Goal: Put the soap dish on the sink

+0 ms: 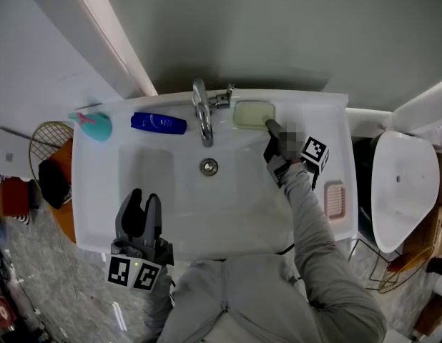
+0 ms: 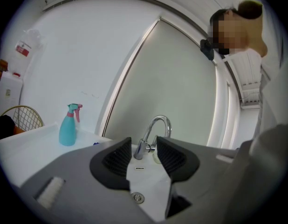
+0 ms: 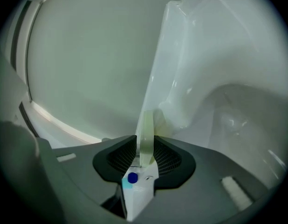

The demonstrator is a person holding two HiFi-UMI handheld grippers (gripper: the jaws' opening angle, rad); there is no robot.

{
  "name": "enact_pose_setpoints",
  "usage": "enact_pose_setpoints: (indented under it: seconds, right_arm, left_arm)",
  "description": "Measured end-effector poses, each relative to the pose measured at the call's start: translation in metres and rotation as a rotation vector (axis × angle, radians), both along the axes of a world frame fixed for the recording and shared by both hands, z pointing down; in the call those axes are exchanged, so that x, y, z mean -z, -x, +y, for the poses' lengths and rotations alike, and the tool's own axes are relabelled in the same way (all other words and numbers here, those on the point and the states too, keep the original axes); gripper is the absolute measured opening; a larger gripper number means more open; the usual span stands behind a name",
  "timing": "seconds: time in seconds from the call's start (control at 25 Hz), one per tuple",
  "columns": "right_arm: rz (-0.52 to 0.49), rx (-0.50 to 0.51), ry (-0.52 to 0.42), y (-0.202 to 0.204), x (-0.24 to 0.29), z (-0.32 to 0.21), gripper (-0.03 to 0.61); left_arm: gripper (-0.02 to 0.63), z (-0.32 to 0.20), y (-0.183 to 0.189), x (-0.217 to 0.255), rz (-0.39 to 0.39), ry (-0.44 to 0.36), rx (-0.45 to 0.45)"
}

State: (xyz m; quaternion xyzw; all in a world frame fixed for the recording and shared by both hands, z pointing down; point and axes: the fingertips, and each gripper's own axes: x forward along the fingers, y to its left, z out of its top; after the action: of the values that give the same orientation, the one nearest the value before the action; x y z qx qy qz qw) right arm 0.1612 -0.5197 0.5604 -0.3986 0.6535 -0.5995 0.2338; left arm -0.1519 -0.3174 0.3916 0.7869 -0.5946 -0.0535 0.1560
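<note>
A pale green soap dish (image 1: 253, 114) lies on the back ledge of the white sink (image 1: 99, 191), just right of the faucet (image 1: 202, 111). My right gripper (image 1: 269, 126) reaches it from the front right. In the right gripper view the dish's thin rim (image 3: 145, 129) stands on edge between the jaws, filling the narrow gap, and the pads (image 3: 120, 157) lie against both of its sides. My left gripper (image 1: 140, 207) hovers over the sink's front left, open and with nothing in it. Its jaws frame the faucet (image 2: 153, 132) in the left gripper view.
A blue bottle (image 1: 158, 123) and a teal spray bottle (image 1: 96, 126) lie on the ledge left of the faucet. The drain (image 1: 209, 166) sits mid-basin. A pink ribbed item (image 1: 335, 199) rests on the right rim. A toilet (image 1: 403, 184) stands right, a wire basket (image 1: 49, 145) left.
</note>
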Motion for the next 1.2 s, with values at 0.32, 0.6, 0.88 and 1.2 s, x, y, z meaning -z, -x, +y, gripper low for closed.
enact_pose_setpoints:
  seconds: [0.32,0.6,0.88,1.2]
  right_arm:
    - [0.32,0.003,-0.074,0.0,0.011,-0.006,0.167]
    - [0.671,0.07,-0.172,0.006,0.013,-0.007,0.207]
    - [1.034,0.156,-0.26,0.009,0.014,-0.004,0.214]
    - [1.114,0.151,-0.346,0.015,0.038,0.0,0.219]
  left_arm:
    - [0.179,0.0,0.001,0.001,-0.001,-0.003,0.004]
    - [0.179,0.001,0.004,0.001,0.001,0.0,0.008]
    - [0.179,0.002,0.007,0.0,0.006,-0.005,0.009]
    - [0.179,0.007,0.01,0.001,0.009,-0.01,0.005]
